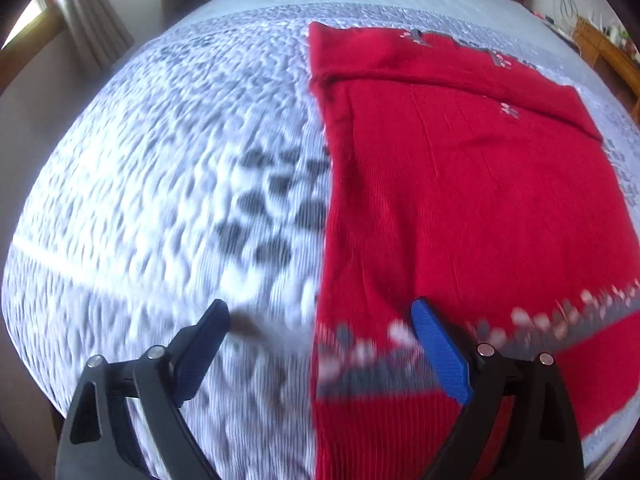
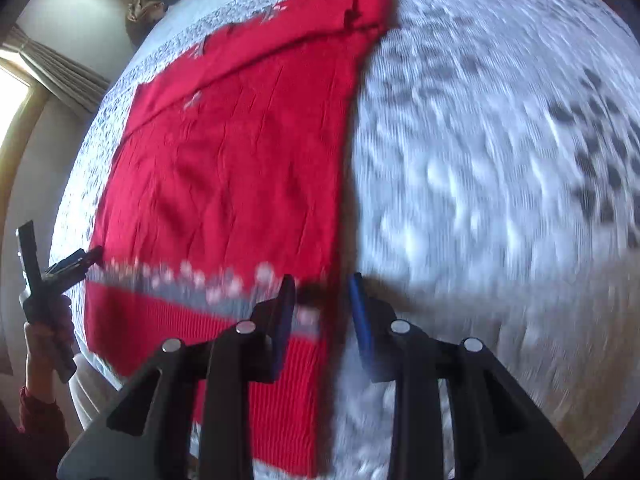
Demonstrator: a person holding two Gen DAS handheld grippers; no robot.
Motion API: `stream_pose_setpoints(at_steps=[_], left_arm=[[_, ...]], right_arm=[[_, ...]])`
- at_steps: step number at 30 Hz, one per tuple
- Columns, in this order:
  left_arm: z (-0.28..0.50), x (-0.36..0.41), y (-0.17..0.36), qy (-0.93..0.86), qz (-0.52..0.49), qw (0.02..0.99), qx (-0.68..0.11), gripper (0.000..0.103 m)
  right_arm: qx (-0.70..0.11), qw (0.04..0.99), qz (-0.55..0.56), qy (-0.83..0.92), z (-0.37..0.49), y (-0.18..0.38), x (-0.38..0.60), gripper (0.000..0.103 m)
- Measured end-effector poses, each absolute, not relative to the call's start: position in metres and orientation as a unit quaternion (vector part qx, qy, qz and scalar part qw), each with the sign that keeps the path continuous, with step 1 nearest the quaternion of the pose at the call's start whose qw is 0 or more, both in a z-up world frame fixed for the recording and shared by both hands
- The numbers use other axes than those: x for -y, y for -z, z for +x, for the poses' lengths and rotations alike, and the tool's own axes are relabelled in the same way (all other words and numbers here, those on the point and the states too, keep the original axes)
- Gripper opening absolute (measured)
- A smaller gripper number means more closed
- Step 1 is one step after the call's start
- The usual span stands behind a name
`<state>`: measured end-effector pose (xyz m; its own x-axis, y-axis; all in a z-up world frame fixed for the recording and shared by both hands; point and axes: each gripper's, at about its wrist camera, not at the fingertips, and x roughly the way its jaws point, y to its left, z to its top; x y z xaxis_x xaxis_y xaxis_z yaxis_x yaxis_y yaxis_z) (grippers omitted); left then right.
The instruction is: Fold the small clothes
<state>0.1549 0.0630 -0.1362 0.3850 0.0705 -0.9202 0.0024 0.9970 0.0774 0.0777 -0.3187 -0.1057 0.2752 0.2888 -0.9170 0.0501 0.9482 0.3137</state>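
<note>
A small red knitted sweater (image 1: 460, 184) with a grey and white patterned band lies flat on the bed, its sleeve folded across the top. My left gripper (image 1: 320, 316) is open, its jaws astride the sweater's left edge near the band, above the cloth. The sweater also shows in the right wrist view (image 2: 240, 152). My right gripper (image 2: 322, 288) is open, its jaws astride the sweater's right edge near the band. The left gripper (image 2: 86, 258) shows at the far left of that view, held in a hand.
The bed has a white and grey patterned quilt (image 1: 168, 168) that spreads wide to the left of the sweater and to its right (image 2: 480, 168). A curtain and window (image 1: 72, 20) stand at the left. Wooden furniture (image 1: 604, 52) stands at the back right.
</note>
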Motion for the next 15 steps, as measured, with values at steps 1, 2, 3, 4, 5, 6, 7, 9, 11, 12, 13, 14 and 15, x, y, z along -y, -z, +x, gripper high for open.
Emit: stream_pose_setpoints(at_steps=[1, 2, 3, 4, 5, 6, 7, 9, 11, 12, 13, 14, 15], left_arm=[[0.147, -0.064, 0.135, -0.020, 0.028, 0.832, -0.553, 0.093], [0.136, -0.064, 0.132, -0.016, 0.023, 0.831, -0.556, 0.093], [0.129, -0.064, 0.132, -0.011, 0.021, 0.828, -0.561, 0.093], [0.119, -0.065, 0.131, -0.007, 0.022, 0.826, -0.563, 0.093], [0.112, -0.066, 0.131, -0.004, 0.024, 0.826, -0.563, 0.093], [0.103, -0.065, 0.130, 0.000, 0.030, 0.826, -0.563, 0.093], [0.095, -0.066, 0.129, 0.001, 0.035, 0.826, -0.563, 0.093], [0.083, -0.068, 0.130, 0.003, 0.037, 0.825, -0.564, 0.093], [0.071, -0.072, 0.132, 0.009, 0.038, 0.822, -0.568, 0.093], [0.069, -0.072, 0.133, 0.010, 0.040, 0.822, -0.568, 0.093], [0.066, -0.073, 0.134, 0.009, 0.044, 0.823, -0.567, 0.093], [0.063, -0.074, 0.134, 0.009, 0.045, 0.823, -0.566, 0.093], [0.062, -0.075, 0.133, 0.008, 0.043, 0.824, -0.566, 0.093]], right_arm=[[-0.600, 0.785, 0.136, -0.075, 0.065, 0.104, 0.313, 0.030], [-0.599, 0.784, 0.140, -0.077, 0.057, 0.104, 0.311, 0.030], [-0.602, 0.781, 0.146, -0.082, 0.049, 0.104, 0.309, 0.031], [-0.605, 0.778, 0.145, -0.083, 0.041, 0.105, 0.306, 0.031], [-0.607, 0.778, 0.140, -0.081, 0.034, 0.105, 0.304, 0.031], [-0.608, 0.778, 0.137, -0.080, 0.026, 0.104, 0.303, 0.031], [-0.609, 0.775, 0.143, -0.082, 0.019, 0.105, 0.302, 0.032], [-0.613, 0.770, 0.155, -0.089, 0.008, 0.107, 0.303, 0.034], [-0.616, 0.768, 0.155, -0.086, -0.003, 0.110, 0.301, 0.034], [-0.615, 0.768, 0.158, -0.087, -0.006, 0.111, 0.301, 0.034], [-0.615, 0.766, 0.165, -0.087, -0.011, 0.113, 0.300, 0.034], [-0.614, 0.765, 0.171, -0.086, -0.013, 0.114, 0.299, 0.034], [-0.613, 0.765, 0.178, -0.087, -0.013, 0.115, 0.299, 0.034]])
